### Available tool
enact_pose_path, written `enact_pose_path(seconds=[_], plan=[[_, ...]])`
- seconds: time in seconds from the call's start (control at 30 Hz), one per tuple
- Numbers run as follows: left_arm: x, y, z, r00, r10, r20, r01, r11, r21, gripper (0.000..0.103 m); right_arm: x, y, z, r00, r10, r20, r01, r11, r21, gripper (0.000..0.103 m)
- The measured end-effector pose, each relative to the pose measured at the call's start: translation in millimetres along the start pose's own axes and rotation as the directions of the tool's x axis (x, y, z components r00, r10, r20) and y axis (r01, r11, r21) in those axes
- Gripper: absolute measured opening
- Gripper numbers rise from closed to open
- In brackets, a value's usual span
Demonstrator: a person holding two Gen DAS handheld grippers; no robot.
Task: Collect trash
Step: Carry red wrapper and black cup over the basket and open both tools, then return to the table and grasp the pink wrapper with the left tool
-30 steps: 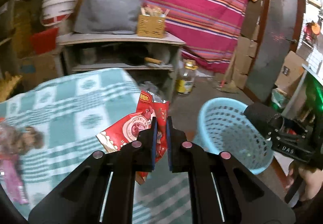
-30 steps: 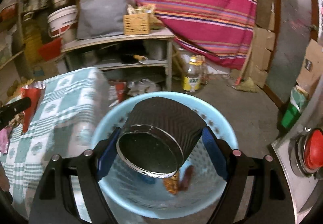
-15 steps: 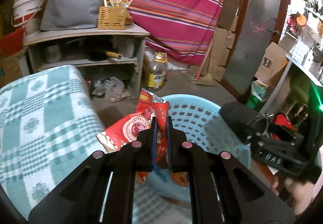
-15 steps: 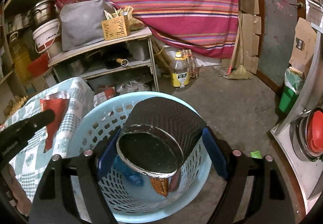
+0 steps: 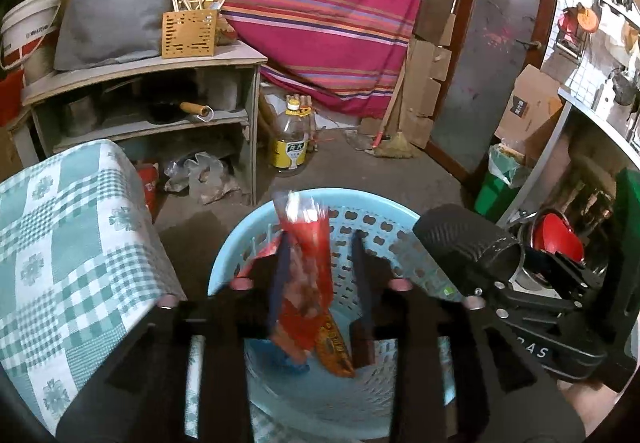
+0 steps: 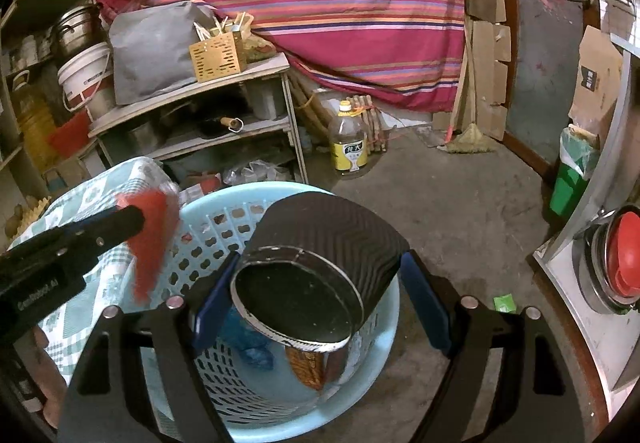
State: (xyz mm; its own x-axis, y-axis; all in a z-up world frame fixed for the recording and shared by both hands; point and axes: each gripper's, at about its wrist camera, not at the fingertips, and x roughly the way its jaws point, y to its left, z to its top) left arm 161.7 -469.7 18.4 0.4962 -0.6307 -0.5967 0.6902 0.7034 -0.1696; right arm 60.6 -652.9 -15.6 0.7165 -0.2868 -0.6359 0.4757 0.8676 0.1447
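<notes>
A light blue plastic basket [image 5: 400,208] stands on the floor beside the table. Over it, my left gripper [image 5: 320,243] has its jaws opening. A red snack wrapper [image 5: 306,283] hangs blurred between them, against the left finger, and no pad presses on it. The right wrist view shows the same wrapper [image 6: 152,243] at my left gripper [image 6: 132,219], above the basket rim [image 6: 224,195]. My right gripper [image 6: 320,261] is shut on a black ribbed cup [image 6: 328,231], tilted over the basket. An orange wrapper [image 5: 334,343] and blue crumpled trash [image 6: 248,343] lie inside.
A table with a green checked cloth [image 5: 60,243] is left of the basket. Behind it stand a cluttered grey shelf [image 5: 140,67] and an oil bottle [image 5: 294,147]. On the right are a green bin [image 5: 496,187] and a counter with a red-lidded pot [image 6: 624,255].
My left gripper carried the red wrapper from over the table to over the basket, then its jaws parted and the wrapper started slipping down. The right gripper keeps its grip on the cup.
</notes>
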Motion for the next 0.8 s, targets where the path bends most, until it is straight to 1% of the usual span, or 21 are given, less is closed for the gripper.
enact_pose_path(seconds=[0.07,0.13,0.2,0.27,0.33,0.43,0.5,0.53,0.57,0.6,0.63,0.7,0.8], plan=[[-0.5,0.1,1.0,1.0,0.012,0.002,-0.012,1.0,0.004,0.039,0.8,-2.0,-1.0,1.0,-0.002,-0.004,0.002,1.0,0.002,0.079],[-2.4,3.2,1.5,1.0,0.029,0.004,-0.029,1.0,0.002,0.044,1.5,-2.4,-1.8,1.0,-0.004,-0.007,0.004,1.0,0.0,0.079],[-7.9,9.5,1.4,0.997,0.071,0.021,-0.071,0.998,0.001,0.058,1.9,-1.3,-1.9,1.0,-0.004,-0.009,0.004,1.0,-0.004,0.079],[-14.6,15.8,0.8,0.994,0.101,0.034,-0.101,0.995,-0.001,0.066,2.8,2.1,-1.9,1.0,-0.002,-0.011,0.002,1.0,-0.01,0.079],[-21.3,24.8,0.8,0.991,0.127,0.039,-0.126,0.992,-0.006,0.068,4.4,5.1,-1.1,1.0,0.004,-0.014,-0.005,1.0,-0.016,0.079],[-36.0,40.2,0.3,0.983,0.179,0.051,-0.178,0.984,-0.013,0.079,7.1,14.8,-0.1,1.0,0.015,-0.02,-0.015,1.0,-0.019,0.08],[-52.3,52.8,-2.4,0.969,0.237,0.074,-0.236,0.971,-0.019,0.089,8.2,21.6,0.9,1.0,0.012,-0.024,-0.012,1.0,-0.025,0.083],[-59.4,59.6,-3.7,0.964,0.255,0.081,-0.253,0.967,-0.026,0.091,8.2,26.3,1.1,1.0,0.006,-0.027,-0.007,1.0,-0.028,0.089],[-67.9,67.9,-6.2,0.96,0.267,0.084,-0.265,0.964,-0.034,0.094,6.9,32.2,1.2,1.0,0.002,-0.025,-0.002,0.999,-0.035,0.091],[-77.3,77.4,-9.6,0.958,0.276,0.082,-0.273,0.961,-0.037,0.096,5.5,37.6,1.5,1.0,0.0,-0.022,-0.001,0.999,-0.046,0.092],[-85.0,84.3,-12.7,0.954,0.288,0.081,-0.286,0.958,-0.037,0.097,3.9,42.5,2.4,1.0,-0.004,-0.019,0.003,0.999,-0.054,0.092],[-103.4,102.1,-21.4,0.94,0.331,0.08,-0.329,0.944,-0.034,0.097,-2.2,56.4,3.7,1.0,-0.007,-0.003,0.007,0.997,-0.073,0.092],[-132.2,134.4,-36.7,0.92,0.386,0.07,-0.384,0.922,-0.046,0.097,-13.2,82.9,3.9,1.0,0.013,0.022,-0.011,0.995,-0.099,0.095]])
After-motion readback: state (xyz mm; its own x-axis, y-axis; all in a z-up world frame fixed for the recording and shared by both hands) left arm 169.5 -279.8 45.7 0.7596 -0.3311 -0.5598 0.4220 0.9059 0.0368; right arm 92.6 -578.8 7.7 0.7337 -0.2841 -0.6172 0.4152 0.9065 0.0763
